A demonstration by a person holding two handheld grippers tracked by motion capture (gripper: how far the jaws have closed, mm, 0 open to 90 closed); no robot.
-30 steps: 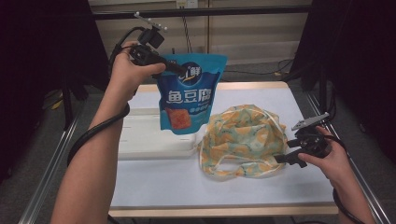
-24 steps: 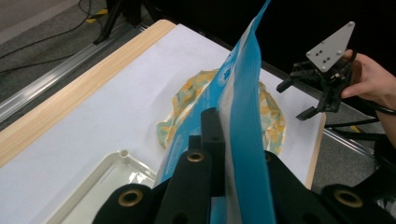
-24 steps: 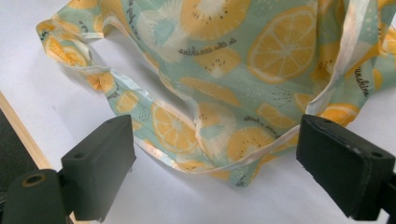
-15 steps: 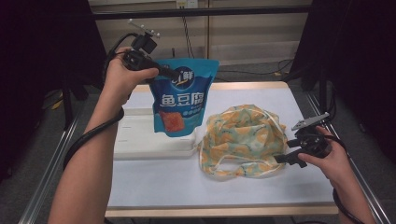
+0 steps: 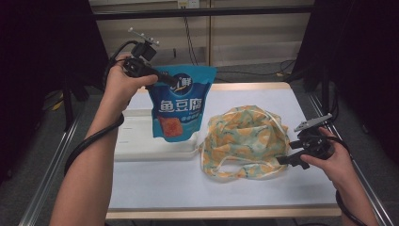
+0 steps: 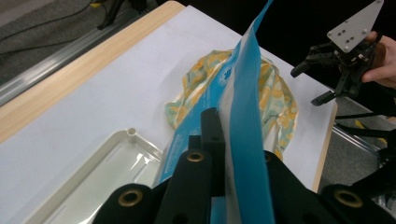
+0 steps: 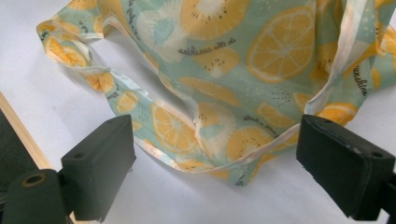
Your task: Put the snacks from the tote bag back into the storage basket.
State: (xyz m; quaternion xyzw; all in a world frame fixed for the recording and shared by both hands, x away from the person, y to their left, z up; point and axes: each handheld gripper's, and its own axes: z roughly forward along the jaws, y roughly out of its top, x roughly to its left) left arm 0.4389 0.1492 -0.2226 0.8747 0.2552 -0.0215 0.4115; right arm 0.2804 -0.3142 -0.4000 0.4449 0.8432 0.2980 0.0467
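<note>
Best done by keeping the left gripper (image 5: 162,80) clamped on the top edge of the blue snack pouch (image 5: 181,108), carrying it in a level sweep toward the fruit-print cloth bag (image 5: 244,141) at centre right of the high view, and spreading the bag's mouth with the right gripper (image 5: 288,157) before lowering; no swinging, no letting the pouch foot catch on the white tray (image 5: 141,141). Pouch hanging in the air at upper centre-left, above the tray's right end, its upper seam pinched between the 2 left fingers (image 6: 212,135); right fingers (image 7: 100,161) wide apart, holding nothing, level with the bag's near hem and strap at lower right.
</note>
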